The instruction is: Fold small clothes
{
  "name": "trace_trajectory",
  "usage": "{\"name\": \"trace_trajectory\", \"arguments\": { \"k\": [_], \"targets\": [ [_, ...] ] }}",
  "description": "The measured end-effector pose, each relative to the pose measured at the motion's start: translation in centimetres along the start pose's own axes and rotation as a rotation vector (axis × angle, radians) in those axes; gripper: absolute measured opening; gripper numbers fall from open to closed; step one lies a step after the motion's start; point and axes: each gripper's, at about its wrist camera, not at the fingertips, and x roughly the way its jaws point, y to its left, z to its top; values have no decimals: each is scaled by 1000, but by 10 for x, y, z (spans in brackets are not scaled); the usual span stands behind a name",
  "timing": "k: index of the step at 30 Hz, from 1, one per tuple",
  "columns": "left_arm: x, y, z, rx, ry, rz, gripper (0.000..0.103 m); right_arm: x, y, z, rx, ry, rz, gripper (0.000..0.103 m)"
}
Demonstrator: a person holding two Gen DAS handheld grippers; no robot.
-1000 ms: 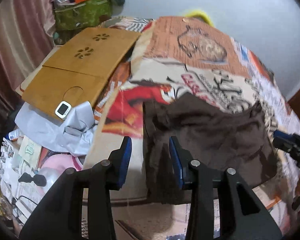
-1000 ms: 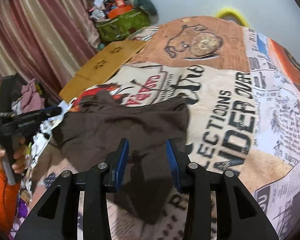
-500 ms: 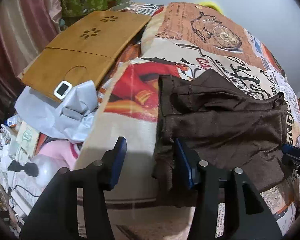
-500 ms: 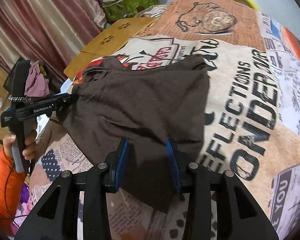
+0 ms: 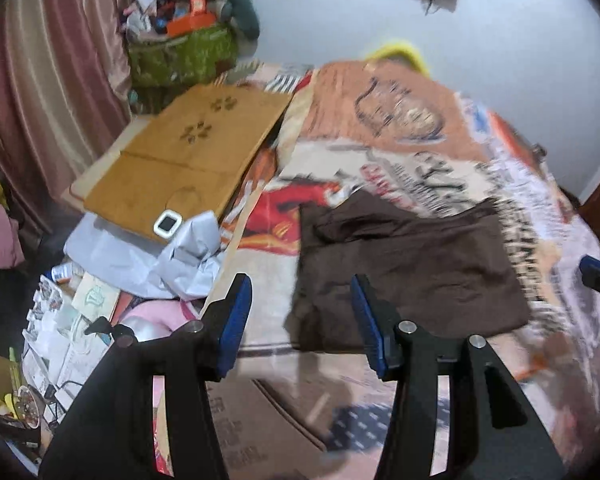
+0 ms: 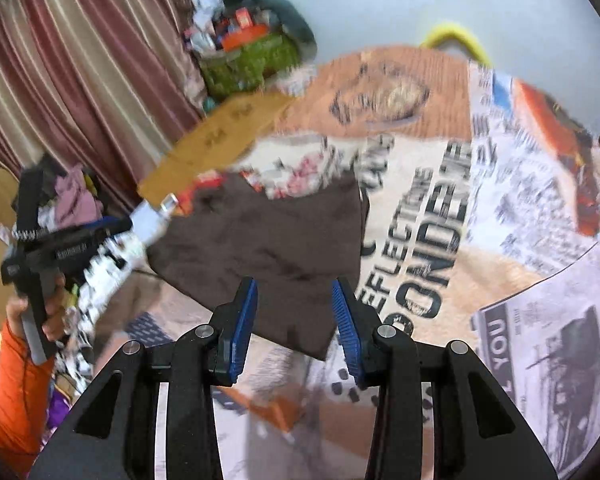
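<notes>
A small dark brown garment (image 5: 412, 268) lies spread flat on the printed bedspread (image 5: 380, 128); it also shows in the right wrist view (image 6: 268, 248). My left gripper (image 5: 300, 324) is open and empty, raised just short of the garment's near left corner. My right gripper (image 6: 294, 320) is open and empty, raised over the garment's near corner. The left gripper shows at the left of the right wrist view (image 6: 64, 248), held by a hand in an orange sleeve. The right gripper's tip (image 5: 598, 276) shows at the right edge of the left wrist view.
A wooden lap table (image 5: 180, 160) with a small white device (image 5: 166, 224) lies left of the bed, over grey cloth (image 5: 148, 256). Floor clutter (image 5: 68, 320) lies below it. A green bag (image 5: 184, 56) stands by the curtain (image 5: 40, 100). The wall is behind the bed.
Both grippers have opened wider and pulled back and up from the garment. The garment now lies flatter on the bedspread. Both views are blurred by motion.
</notes>
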Motion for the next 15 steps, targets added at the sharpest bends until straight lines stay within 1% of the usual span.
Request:
{"name": "trace_trajectory", "arguments": {
  "k": [5,8,12,15],
  "targets": [
    [-68,-24,-1,36,-133,-57,51,-57,27,2,-20,-159,23,35],
    [-111,-40,-3,50,-216,-109,51,-90,41,0,-37,-243,39,35],
    [-169,-59,-14,74,-331,-155,51,-130,65,-7,-85,-356,47,35],
    [-208,-75,-26,107,-421,-153,51,-162,82,-16,-122,-449,45,35]
  ]
}}
